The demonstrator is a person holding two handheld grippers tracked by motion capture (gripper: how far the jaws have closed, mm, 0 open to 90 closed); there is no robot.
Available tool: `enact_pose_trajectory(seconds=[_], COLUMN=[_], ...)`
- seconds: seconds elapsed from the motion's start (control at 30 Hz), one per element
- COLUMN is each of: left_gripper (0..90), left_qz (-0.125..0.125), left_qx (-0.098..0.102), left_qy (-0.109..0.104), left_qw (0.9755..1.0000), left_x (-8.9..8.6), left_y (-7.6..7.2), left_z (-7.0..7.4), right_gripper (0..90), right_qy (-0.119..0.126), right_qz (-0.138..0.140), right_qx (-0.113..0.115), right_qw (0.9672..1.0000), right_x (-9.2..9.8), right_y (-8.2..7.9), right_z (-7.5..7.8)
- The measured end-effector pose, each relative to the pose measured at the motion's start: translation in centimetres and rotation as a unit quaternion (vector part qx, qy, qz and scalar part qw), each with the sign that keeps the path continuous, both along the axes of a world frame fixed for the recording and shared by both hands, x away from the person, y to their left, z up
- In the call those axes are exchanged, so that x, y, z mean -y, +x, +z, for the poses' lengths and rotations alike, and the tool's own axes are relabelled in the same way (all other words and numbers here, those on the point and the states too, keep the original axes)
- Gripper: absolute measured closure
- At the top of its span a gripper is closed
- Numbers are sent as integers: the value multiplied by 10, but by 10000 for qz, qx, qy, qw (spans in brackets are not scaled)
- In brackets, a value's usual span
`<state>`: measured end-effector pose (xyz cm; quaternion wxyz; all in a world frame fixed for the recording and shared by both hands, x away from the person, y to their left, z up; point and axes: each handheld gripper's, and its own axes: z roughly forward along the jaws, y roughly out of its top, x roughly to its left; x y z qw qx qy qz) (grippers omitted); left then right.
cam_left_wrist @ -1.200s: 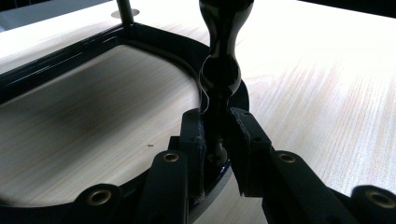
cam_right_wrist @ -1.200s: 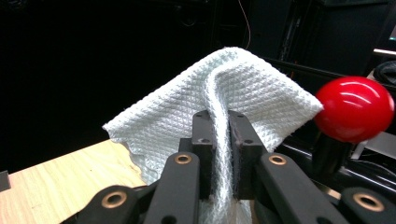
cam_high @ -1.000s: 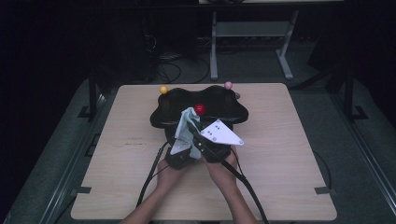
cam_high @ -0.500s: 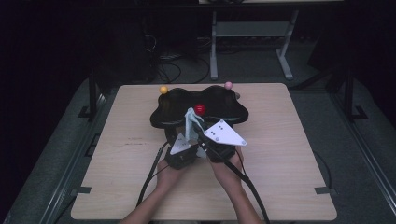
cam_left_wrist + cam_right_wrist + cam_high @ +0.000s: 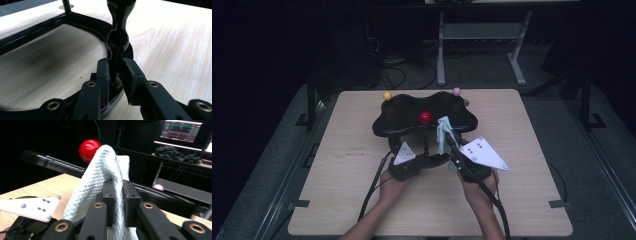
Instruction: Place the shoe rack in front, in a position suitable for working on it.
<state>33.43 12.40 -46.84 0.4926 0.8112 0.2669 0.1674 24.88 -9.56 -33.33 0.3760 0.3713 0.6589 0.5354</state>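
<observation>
A pale wooden worktop (image 5: 337, 170) stands in a dark room (a lit screen (image 5: 182, 129) behind). On it a black stand (image 5: 422, 117) carries a red ball (image 5: 425, 117). The left tongs (image 5: 115, 72) clamp its post (image 5: 117, 40); the right tongs (image 5: 119, 195) pinch a white cloth (image 5: 97, 182).

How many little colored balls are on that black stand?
3: a yellow ball at its back left, a pink ball at its back right, a red ball in the middle. Others may be hidden.

On the wooden surface (image 5: 337, 165) stands a black stand (image 5: 407, 117) with a red ball (image 5: 425, 117), a yellow ball (image 5: 387, 95) and a pink ball (image 5: 456, 91). The left claw (image 5: 428, 159) grips its black post (image 5: 426, 140); the right claw (image 5: 451, 142) pinches a white cloth (image 5: 443, 134) beside it.
</observation>
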Motion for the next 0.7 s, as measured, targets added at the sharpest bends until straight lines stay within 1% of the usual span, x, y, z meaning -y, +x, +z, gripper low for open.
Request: enact_pose_trajectory(seconds=[0.03, 0.17, 0.23, 0.27, 0.3, 0.33, 0.37, 0.43, 0.47, 0.5, 0.57, 0.67, 0.7], left_gripper=[756, 756, 756, 756, 756, 756, 756, 756, 756, 756, 756, 756, 756], left_qz=[-12, 15, 24, 44, 49, 45, 38, 31, 37, 36, 27, 48, 55], left_qx=[26, 14, 24, 57, 67, 68, 69, 53, 54, 56, 48, 30, 34], left_qy=[56, 64, 74, 92, 124, 122, 86, 111, 87, 91, 85, 94, 101], left_qw=[10000, 10000, 10000, 9999, 9999, 9999, 9999, 9999, 9999, 9999, 9999, 9999, 9999], left_x=[-1, -2, -2, -2, -1, -2, -2, -2, -2, -3, -4, -3, -3], left_y=[0, 1, 1, 1, 1, 1, 1, 1, 1, 2, 2, 2, 1], left_z=[0, 1, 1, 1, 1, 1, 0, 1, 1, 1, 1, 1, 1], right_gripper=[826, 826, 826, 826, 826, 826, 825, 825, 825, 825, 825, 825, 825], right_qy=[-12, 96, 218, 292, 367, 376, 350, 209, 188, 241, 336, 410, 463], right_qz=[-62, -265, -354, -354, -318, -239, -181, -102, -116, -109, -198, -518, -574], right_qx=[33, 61, 38, 23, 6, 12, 9, 24, 52, 50, 52, 37, 21], right_qw=[10000, 9996, 9991, 9989, 9988, 9990, 9992, 9997, 9997, 9996, 9992, 9978, 9973], right_x=[4, 20, 26, 27, 26, 22, 18, 8, 7, 8, 17, 34, 38], right_y=[-1, -4, -3, -2, -2, -2, -2, -1, -1, 0, -1, 1, 3], right_z=[1, 2, 1, 0, -1, -2, -3, -5, -6, -6, -6, -6, -6])
